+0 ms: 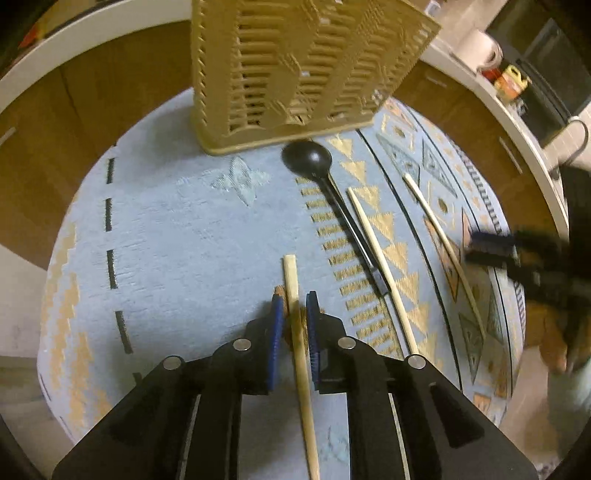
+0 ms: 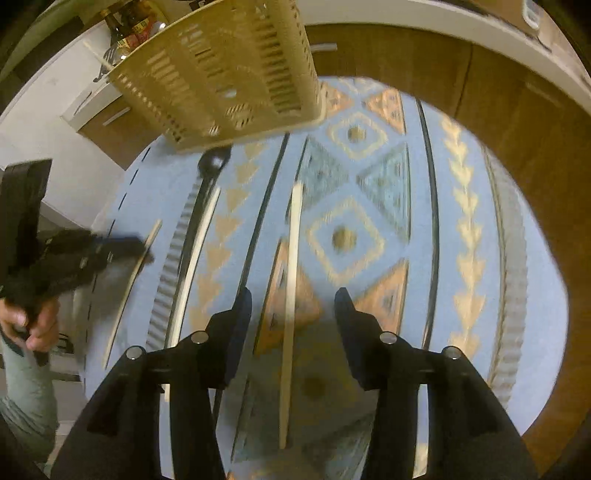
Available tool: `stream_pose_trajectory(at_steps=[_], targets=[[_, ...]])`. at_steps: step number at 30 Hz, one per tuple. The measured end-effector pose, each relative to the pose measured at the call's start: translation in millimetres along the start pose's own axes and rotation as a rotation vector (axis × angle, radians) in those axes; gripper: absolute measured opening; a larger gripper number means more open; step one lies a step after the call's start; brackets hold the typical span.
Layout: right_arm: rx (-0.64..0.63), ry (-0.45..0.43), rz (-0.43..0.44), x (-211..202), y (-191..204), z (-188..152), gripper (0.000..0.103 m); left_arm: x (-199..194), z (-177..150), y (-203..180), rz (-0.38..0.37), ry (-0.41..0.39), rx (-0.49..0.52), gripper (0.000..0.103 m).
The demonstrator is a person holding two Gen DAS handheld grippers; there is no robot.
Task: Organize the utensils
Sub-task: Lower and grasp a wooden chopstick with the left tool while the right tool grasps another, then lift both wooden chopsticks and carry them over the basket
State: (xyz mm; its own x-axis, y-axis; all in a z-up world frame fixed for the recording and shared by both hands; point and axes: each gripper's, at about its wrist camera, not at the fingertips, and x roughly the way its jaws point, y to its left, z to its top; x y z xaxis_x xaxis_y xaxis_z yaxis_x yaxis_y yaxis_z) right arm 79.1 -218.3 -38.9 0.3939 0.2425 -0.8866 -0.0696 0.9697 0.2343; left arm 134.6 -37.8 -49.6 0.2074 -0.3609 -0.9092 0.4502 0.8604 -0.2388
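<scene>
A tan slotted utensil basket [image 1: 295, 70] stands at the far side of the patterned cloth; it also shows in the right wrist view [image 2: 221, 70]. My left gripper [image 1: 294, 312] is shut on a wooden chopstick [image 1: 290, 273]. A black spoon [image 1: 308, 157] and two more chopsticks [image 1: 380, 266] [image 1: 443, 243] lie to its right. My right gripper [image 2: 293, 299] is open, its fingers on either side of a chopstick [image 2: 293, 258] that lies on the cloth. The left gripper also shows in the right wrist view [image 2: 110, 251], blurred.
The round table has a blue and gold patterned cloth [image 1: 177, 229]. Wooden cabinets [image 1: 110, 85] and a white counter with a paper roll [image 1: 484, 48] and bottles [image 2: 129, 22] ring the table.
</scene>
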Motion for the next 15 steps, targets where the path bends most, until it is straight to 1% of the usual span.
stream_pose_trajectory(at_steps=[2,4,5,6,8,9,12,14,15], targets=[[-0.013,0.014,-0.002,6,1,17,0.043,5,3,-4,0.016,0.039,0.022,0.012],[-0.015,0.037,-0.008,14,2,28,0.042,8,5,-10,0.037,0.054,0.047,0.012],[-0.016,0.048,-0.011,18,2,33,0.040,9,6,-12,0.047,0.063,0.061,0.012],[-0.020,0.067,-0.020,23,4,38,0.034,10,6,-13,0.053,0.070,0.069,0.012],[-0.028,0.090,-0.032,29,5,43,0.031,12,9,-16,0.061,0.092,0.089,0.013],[-0.037,0.114,-0.038,33,6,45,0.025,13,10,-17,0.068,0.107,0.103,0.013],[-0.097,0.130,-0.097,38,17,45,0.020,16,14,-21,0.081,0.143,0.133,0.015],[-0.137,0.137,-0.143,40,25,44,0.015,19,16,-28,0.108,0.165,0.168,0.016],[-0.154,0.139,-0.161,41,28,44,0.010,21,16,-32,0.127,0.175,0.185,0.016]])
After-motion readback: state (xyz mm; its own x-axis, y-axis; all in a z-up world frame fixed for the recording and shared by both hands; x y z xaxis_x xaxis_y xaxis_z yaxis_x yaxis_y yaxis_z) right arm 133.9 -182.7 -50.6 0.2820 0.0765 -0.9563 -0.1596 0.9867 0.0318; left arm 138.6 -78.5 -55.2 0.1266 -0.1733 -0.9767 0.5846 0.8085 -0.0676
